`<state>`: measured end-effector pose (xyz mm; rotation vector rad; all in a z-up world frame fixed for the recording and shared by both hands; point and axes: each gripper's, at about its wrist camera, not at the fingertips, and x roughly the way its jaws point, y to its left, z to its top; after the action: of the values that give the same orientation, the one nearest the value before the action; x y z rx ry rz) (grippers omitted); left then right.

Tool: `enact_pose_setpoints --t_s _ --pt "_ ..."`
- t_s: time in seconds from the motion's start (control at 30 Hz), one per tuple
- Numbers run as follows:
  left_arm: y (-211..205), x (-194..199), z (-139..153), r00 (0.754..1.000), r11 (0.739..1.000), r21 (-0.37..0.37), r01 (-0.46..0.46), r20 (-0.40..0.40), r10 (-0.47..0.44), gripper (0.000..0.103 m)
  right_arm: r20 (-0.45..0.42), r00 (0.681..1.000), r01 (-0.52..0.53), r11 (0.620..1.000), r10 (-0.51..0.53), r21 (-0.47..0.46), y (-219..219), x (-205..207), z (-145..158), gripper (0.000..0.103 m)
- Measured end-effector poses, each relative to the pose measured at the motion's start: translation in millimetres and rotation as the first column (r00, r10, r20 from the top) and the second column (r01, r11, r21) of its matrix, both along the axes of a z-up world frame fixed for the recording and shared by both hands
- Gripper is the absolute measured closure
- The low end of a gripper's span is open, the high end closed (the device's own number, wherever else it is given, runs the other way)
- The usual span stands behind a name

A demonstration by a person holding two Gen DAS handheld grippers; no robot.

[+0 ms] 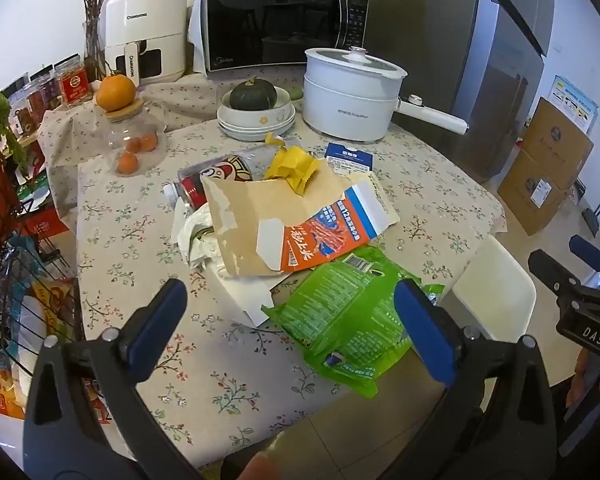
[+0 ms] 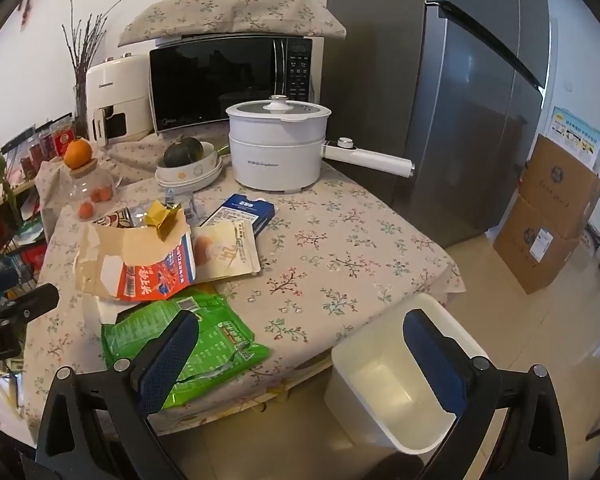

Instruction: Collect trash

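The torn cardboard box [image 1: 300,220] covers most of the red-labelled bottle [image 1: 216,178] and the crumpled white paper [image 1: 194,232]. The left gripper's right finger [image 1: 424,332] overlaps part of the green snack bag [image 1: 340,312]. Small print on the blue card [image 2: 250,210] beside the box is illegible. The white bin [image 2: 384,364] is partly masked by a finger of the right gripper [image 2: 300,356].

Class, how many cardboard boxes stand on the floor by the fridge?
2. The upper box sits stacked on the lower box, both on the floor right of the fridge, against the wall. Others may be hidden behind them.
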<state>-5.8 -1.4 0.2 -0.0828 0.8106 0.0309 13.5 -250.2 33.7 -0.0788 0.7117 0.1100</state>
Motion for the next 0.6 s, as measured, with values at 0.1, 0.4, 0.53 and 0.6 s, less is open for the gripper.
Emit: enact_pose_setpoints --t_s 0.1,0.4,0.53,0.6 --pt "-1.8 -0.5 -0.9 1.0 1.0 0.006 0.008 0.0 -0.008 0.0 0.002 1.0 0.004 1.0 -0.004 0.011 -4.4 1.3 0.9 0.0" --pt "-2.1 -1.5 -1.9 1.0 1.0 0.008 0.01 0.001 -0.01 0.0 0.011 1.0 0.01 1.0 -0.01 0.012 -1.3 -0.8 4.5 0.0" --pt "-2.0 -1.9 -1.6 1.0 1.0 0.01 0.012 0.005 -0.012 0.0 0.013 1.0 0.016 1.0 -0.017 0.018 -4.1 -1.7 4.2 0.0" --pt "-1.5 -2.1 -1.3 1.0 1.0 0.012 0.011 0.007 -0.011 0.0 0.017 1.0 0.021 1.0 -0.021 0.022 -5.5 -1.7 5.3 0.0"
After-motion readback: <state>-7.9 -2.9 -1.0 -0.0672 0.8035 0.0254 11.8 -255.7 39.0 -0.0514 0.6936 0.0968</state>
